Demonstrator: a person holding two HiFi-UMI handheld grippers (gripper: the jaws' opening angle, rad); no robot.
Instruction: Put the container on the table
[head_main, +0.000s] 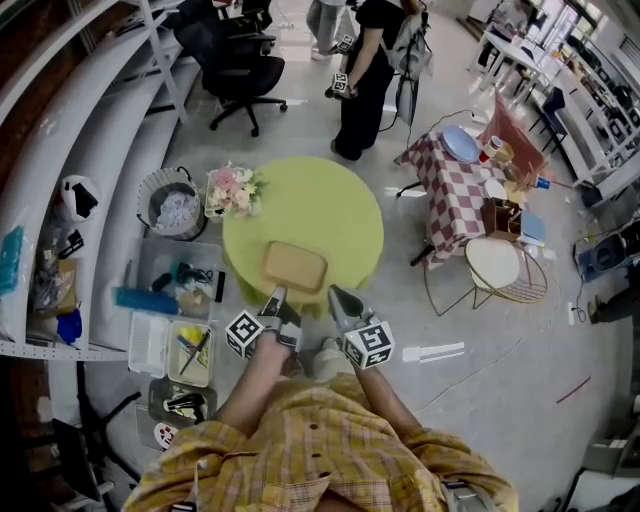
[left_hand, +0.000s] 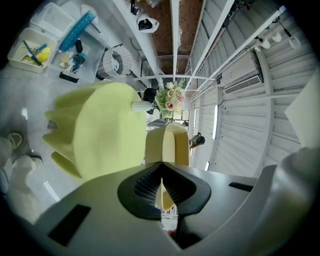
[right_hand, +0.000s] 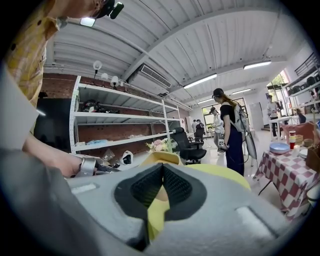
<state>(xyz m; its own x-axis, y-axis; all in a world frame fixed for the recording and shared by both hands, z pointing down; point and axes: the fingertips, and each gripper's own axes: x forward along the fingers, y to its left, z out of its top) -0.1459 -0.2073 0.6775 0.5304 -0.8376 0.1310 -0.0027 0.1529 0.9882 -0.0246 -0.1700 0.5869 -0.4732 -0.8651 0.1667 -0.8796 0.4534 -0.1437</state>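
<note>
Clamping container (head_main: 294, 266) w/ left claw (head_main: 277, 295), right claw (head_main: 334, 292); flowers (head_main: 233, 188) by table (head_main: 340, 215) edge.

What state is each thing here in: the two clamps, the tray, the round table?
left gripper: shut on the container's rim.
right gripper: shut, apparently on the container's edge.
container: open side up, empty, at the table's near edge.
table: standing, covered by a yellow-green cloth.

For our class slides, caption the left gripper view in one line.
Left gripper shut on the rim of the pale container, yellow-green table alongside.
</note>
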